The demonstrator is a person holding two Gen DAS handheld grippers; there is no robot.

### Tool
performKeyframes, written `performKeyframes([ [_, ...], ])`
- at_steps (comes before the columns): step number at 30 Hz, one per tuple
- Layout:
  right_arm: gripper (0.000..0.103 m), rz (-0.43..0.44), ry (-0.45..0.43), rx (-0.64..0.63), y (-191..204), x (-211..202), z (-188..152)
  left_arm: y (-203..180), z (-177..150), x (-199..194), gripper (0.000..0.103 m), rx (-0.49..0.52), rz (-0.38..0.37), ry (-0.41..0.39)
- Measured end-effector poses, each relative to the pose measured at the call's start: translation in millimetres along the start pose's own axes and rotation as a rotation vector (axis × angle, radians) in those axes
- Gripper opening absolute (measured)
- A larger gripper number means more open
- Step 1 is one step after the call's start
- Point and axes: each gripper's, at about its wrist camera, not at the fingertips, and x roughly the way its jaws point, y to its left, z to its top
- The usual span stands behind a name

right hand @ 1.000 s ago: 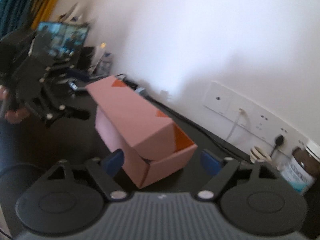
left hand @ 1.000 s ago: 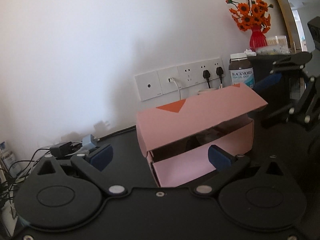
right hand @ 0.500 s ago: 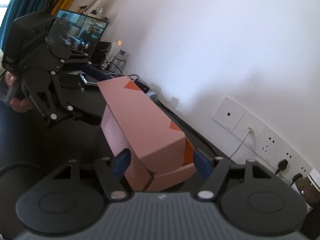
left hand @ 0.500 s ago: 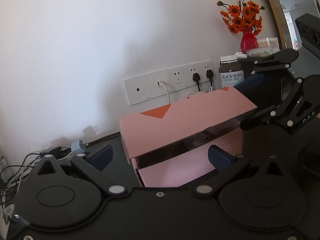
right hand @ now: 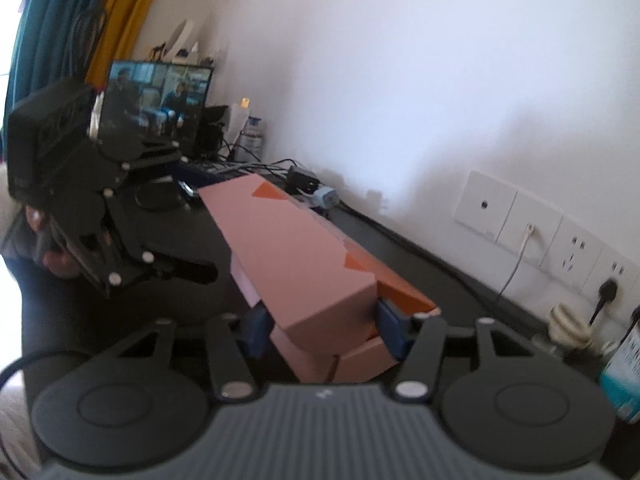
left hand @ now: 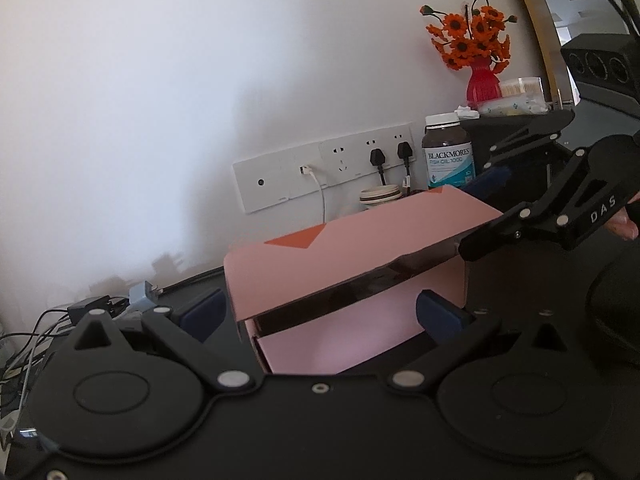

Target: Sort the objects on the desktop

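Observation:
A pink cardboard box point(left hand: 352, 256) with orange inner flaps lies on the dark desk, its lid tilted partly down. My left gripper point(left hand: 320, 312) is open, its blue pads either side of the box's near end, apart from it. My right gripper point(right hand: 324, 330) has closed in on the box's point(right hand: 296, 256) other end, with its blue pads against both sides of the lid. It shows in the left wrist view point(left hand: 532, 216) at the box's right end. The left gripper shows in the right wrist view point(right hand: 116, 232), left of the box.
A Blackmores bottle point(left hand: 448, 156), a tape roll point(left hand: 380, 196) and wall sockets point(left hand: 328, 168) are behind the box. A red vase of orange flowers point(left hand: 480, 60) stands far right. Cables and adapters point(left hand: 100, 308) lie left. A monitor point(right hand: 156, 100) stands at the desk's far end.
My right gripper has moved onto the box's end and narrowed until its pads touch the lid. The lid has swung lower. My left gripper has stayed open near the box.

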Motion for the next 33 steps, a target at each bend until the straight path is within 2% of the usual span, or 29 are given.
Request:
performKeyframes([
  [13,0.055,0.104,-0.015,0.273,-20,-5,-10,3,1,-2,0.103,-0.023,-0.036,0.036],
  [33,0.055,0.185,0.029,0.466,-34,-3,-21,8,-5,-12,0.103,0.022,-0.141,0.095],
])
